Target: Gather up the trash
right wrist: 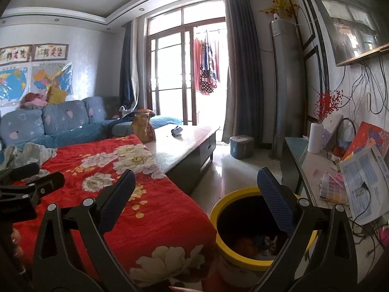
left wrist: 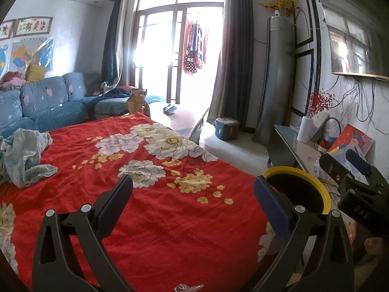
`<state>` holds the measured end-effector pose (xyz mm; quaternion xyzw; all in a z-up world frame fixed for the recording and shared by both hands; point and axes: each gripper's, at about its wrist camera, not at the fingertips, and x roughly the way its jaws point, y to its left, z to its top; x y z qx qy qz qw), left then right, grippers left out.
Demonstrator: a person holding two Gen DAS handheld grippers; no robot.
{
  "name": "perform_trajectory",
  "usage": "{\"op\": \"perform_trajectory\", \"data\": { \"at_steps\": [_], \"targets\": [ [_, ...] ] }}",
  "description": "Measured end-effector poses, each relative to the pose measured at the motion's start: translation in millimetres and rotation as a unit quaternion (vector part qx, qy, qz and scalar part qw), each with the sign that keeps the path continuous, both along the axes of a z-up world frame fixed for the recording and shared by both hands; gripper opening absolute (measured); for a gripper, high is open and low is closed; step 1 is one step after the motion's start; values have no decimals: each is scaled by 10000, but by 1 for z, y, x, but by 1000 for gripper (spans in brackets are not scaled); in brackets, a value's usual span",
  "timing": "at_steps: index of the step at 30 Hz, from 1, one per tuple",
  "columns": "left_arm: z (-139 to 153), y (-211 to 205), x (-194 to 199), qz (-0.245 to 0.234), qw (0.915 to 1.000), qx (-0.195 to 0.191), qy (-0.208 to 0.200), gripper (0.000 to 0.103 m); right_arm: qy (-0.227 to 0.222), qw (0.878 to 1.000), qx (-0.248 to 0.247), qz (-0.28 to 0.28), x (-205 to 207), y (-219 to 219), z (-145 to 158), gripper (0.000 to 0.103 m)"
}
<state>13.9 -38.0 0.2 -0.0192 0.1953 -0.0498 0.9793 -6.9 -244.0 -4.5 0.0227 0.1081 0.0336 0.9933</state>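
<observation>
The yellow-rimmed bin (right wrist: 262, 228) is standing on the floor just beside the corner of the red flowered cloth (right wrist: 136, 194), with scraps of trash (right wrist: 257, 242) lying at its bottom. The right gripper (right wrist: 195, 177) is hovering over it, its jaws spread wide and holding nothing. The left gripper (left wrist: 193, 182) is hanging over the red cloth, also gaping wide and empty. A crumpled pale garment (left wrist: 26, 155) is lying on the cloth's far left side.
</observation>
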Motion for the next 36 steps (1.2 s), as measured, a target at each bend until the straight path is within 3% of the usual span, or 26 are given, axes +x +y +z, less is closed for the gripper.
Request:
{"op": "perform_trajectory", "data": {
  "at_steps": [29,36],
  "targets": [
    [2,-10,0,-9,10000,76,28,97,7,10000,27,-11,0,-2,0,92],
    [0,-3,6,-156,9989,-272,345,97,27,9997,50,231,4,5,9,92]
  ]
}}
